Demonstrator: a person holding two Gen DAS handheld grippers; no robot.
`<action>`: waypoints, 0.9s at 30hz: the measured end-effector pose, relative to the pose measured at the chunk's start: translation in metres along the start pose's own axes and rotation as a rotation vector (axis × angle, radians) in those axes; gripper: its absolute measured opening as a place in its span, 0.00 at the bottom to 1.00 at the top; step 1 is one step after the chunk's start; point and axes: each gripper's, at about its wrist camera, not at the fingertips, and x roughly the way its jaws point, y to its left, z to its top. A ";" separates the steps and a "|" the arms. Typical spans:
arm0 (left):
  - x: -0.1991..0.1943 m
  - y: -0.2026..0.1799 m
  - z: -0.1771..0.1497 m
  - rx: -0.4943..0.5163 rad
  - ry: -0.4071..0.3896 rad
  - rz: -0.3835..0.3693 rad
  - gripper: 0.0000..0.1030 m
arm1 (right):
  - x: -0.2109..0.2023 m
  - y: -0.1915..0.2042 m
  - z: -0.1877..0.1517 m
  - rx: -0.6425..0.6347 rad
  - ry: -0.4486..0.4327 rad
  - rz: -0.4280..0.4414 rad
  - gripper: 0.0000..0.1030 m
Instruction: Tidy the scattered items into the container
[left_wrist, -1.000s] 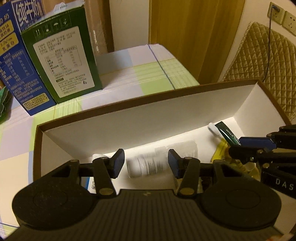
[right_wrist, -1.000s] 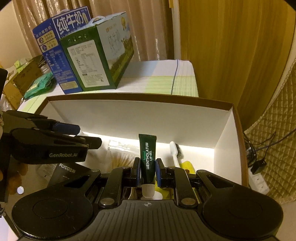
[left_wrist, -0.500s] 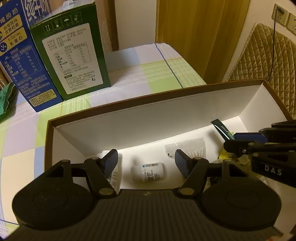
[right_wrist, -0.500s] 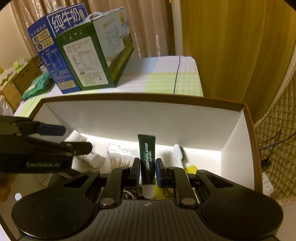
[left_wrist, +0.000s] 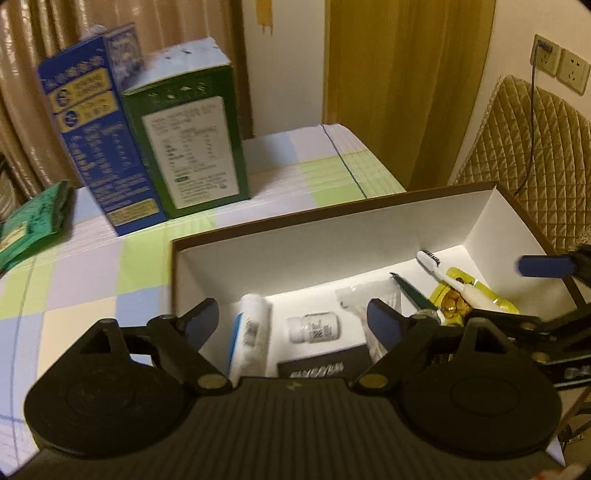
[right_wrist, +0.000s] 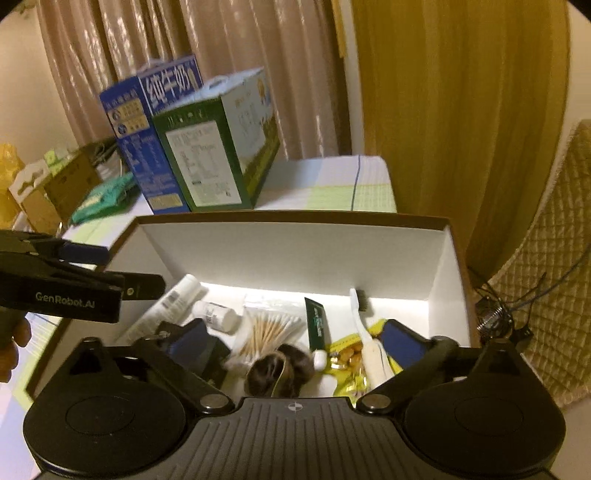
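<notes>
The brown-rimmed white box (left_wrist: 332, 240) (right_wrist: 295, 251) holds the items. My left gripper (left_wrist: 291, 321) hangs over its left part, jaws opening, nothing pressed between them. Below it lie a white pill bottle (left_wrist: 314, 326) and a white tube (left_wrist: 253, 325). My right gripper (right_wrist: 295, 339) is over the right part, jaws opening wide and empty. The dark green lip gel tube (right_wrist: 316, 325) lies loose on the box floor beside cotton swabs (right_wrist: 266, 328), a toothbrush (right_wrist: 364, 332), a yellow packet (right_wrist: 347, 354) and a brown hair tie (right_wrist: 277, 369). The left gripper (right_wrist: 129, 271) shows at the box's left edge.
Blue (right_wrist: 155, 122) and green (right_wrist: 218, 147) milk cartons stand behind the box on the checked tablecloth (left_wrist: 92, 266). A green packet (left_wrist: 33, 221) lies far left. A quilted chair back (left_wrist: 524, 155) and cables (right_wrist: 498, 314) are to the right. A black box (left_wrist: 321, 365) sits in the container.
The right gripper went from shut on the lip gel tube to wide open, and the tube now lies in the box. The left jaws widened. Both grippers drew back and up.
</notes>
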 end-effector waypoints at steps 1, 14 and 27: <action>-0.007 0.001 -0.004 -0.001 -0.008 0.006 0.88 | -0.008 0.002 -0.004 0.010 -0.011 -0.003 0.98; -0.082 0.009 -0.055 -0.055 -0.061 0.047 0.93 | -0.068 0.036 -0.041 0.013 -0.036 -0.054 0.98; -0.143 0.004 -0.110 -0.086 -0.069 0.068 0.93 | -0.106 0.073 -0.083 -0.019 -0.022 -0.056 0.98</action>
